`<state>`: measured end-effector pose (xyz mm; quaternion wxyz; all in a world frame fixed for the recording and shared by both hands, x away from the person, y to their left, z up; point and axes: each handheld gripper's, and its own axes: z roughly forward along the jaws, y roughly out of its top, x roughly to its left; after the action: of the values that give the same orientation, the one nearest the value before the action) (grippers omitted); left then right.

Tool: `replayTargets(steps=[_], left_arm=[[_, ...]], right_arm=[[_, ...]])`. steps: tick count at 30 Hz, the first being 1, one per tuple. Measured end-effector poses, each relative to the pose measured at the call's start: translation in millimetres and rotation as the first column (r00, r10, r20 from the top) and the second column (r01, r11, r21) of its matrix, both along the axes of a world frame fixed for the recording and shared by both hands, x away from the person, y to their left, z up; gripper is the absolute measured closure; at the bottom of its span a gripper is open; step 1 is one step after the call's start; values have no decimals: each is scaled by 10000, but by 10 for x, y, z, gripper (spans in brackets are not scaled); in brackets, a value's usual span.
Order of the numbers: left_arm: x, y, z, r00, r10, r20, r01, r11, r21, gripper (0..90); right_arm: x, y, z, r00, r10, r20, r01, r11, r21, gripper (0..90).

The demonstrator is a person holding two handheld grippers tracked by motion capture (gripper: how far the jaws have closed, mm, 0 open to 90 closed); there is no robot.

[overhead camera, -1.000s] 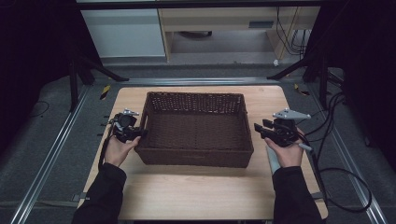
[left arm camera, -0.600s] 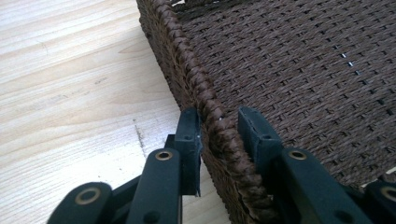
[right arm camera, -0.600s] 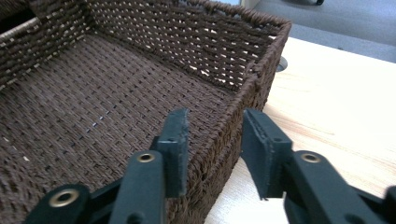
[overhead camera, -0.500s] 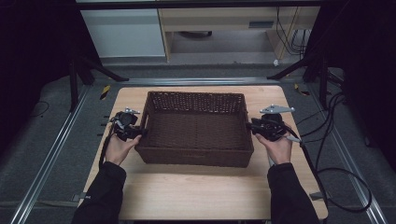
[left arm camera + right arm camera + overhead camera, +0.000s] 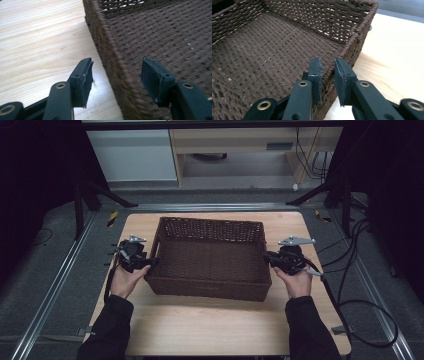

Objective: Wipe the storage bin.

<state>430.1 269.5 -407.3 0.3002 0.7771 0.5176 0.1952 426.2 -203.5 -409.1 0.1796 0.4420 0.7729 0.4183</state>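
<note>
Left gripper (image 5: 115, 82) straddles the basket (image 5: 212, 257) left wall, jaws just opened, released; right gripper (image 5: 327, 75), just closing, pinches its right wall, likely to steady it.

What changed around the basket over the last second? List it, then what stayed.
The right gripper moved in from beside the basket to its right wall, and its jaws have just been closing over that rim. The left gripper has just been opening; its jaws now straddle the left wall without pressing it. The basket, the table and the left hand kept their places.
</note>
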Motion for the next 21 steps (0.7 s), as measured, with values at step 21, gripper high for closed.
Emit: replayTargets(steps=[21], left_arm=[[13,106,-137,9992,54,-406,-93,9953,-961,755]], right_arm=[[-18,60,45,9988,-331,357,340,9991,-261,667]])
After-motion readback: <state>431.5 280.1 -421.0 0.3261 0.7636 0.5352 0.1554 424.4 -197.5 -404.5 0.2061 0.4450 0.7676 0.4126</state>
